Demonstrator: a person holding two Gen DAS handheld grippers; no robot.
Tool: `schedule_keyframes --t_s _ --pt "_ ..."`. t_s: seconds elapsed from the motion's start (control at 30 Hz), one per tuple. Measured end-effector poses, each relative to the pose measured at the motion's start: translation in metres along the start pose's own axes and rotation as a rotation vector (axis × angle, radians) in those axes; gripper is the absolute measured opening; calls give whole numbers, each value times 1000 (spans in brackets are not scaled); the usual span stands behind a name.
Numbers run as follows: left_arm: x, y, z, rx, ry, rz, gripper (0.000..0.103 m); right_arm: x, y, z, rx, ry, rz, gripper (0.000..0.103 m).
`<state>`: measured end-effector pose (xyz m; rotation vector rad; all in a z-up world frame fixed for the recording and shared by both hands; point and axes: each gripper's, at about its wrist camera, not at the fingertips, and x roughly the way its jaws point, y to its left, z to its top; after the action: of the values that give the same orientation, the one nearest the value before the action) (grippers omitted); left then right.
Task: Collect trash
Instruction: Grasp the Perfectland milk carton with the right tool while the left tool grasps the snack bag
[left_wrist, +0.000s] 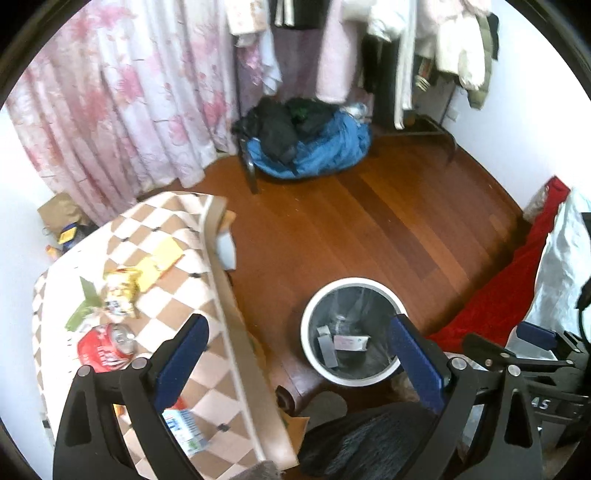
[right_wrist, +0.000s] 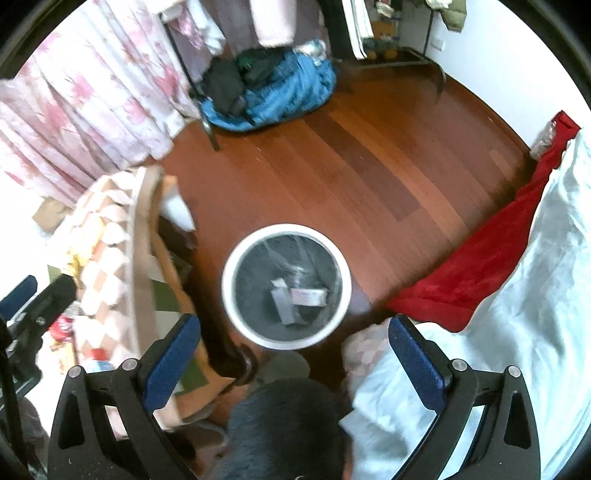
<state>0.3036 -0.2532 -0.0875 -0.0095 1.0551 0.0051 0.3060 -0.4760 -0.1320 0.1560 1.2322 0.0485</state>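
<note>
A white round trash bin (left_wrist: 306, 339) (right_wrist: 229, 295) with a clear liner stands on the wood floor, with a grey box and a white packet inside. On the checkered table (left_wrist: 177, 302) lie a crushed red can (left_wrist: 105, 347), a yellow snack wrapper (left_wrist: 120, 291), green leaf scraps (left_wrist: 85, 306) and a blue-white wrapper (left_wrist: 184, 428). My left gripper (left_wrist: 299, 328) is open and empty, spanning the table edge and the bin. My right gripper (right_wrist: 295, 328) is open and empty, above the bin's near rim. The right gripper also shows at the left wrist view's right edge (left_wrist: 532, 339).
A bed with a red blanket (right_wrist: 480, 266) and white sheet (right_wrist: 535, 295) lies to the right. A blue bag with dark clothes (left_wrist: 314, 147) sits on a chair by floral curtains (left_wrist: 110, 110). Clothes hang on a rack (left_wrist: 406, 55). A person's dark hair (right_wrist: 284, 432) fills the bottom.
</note>
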Motion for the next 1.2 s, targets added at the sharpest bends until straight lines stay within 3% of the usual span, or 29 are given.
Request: schedule_keyframes --t_s 0.2,0.33,0.57,0.73,0.9,0.97,1.03,1.1,1.2 --pt "-32 53 -21 -74 -35 66 100 -38 55 -12 -58 -59 81 103" --pt "-43 102 -60 -148 -12 142 100 -37 105 -34 -130 -41 138 103" --pt "-20 198 -166 -310 148 324 100 32 221 -107 -329 125 214 103" --pt "14 251 -231 -408 270 398 100 101 290 -146 -450 227 184 103" --pt "31 284 -259 -487 311 384 100 151 325 -161 -482 296 155 102" --pt "36 293 -258 -511 312 362 100 161 332 -163 -487 317 150 93" --pt "40 300 -252 -536 303 324 100 167 338 -163 -506 330 141 67" --pt "44 310 -247 -589 294 267 99 164 337 -158 -515 301 132 56" --pt "56 328 -240 -726 271 154 99 162 328 -144 -465 281 130 56"
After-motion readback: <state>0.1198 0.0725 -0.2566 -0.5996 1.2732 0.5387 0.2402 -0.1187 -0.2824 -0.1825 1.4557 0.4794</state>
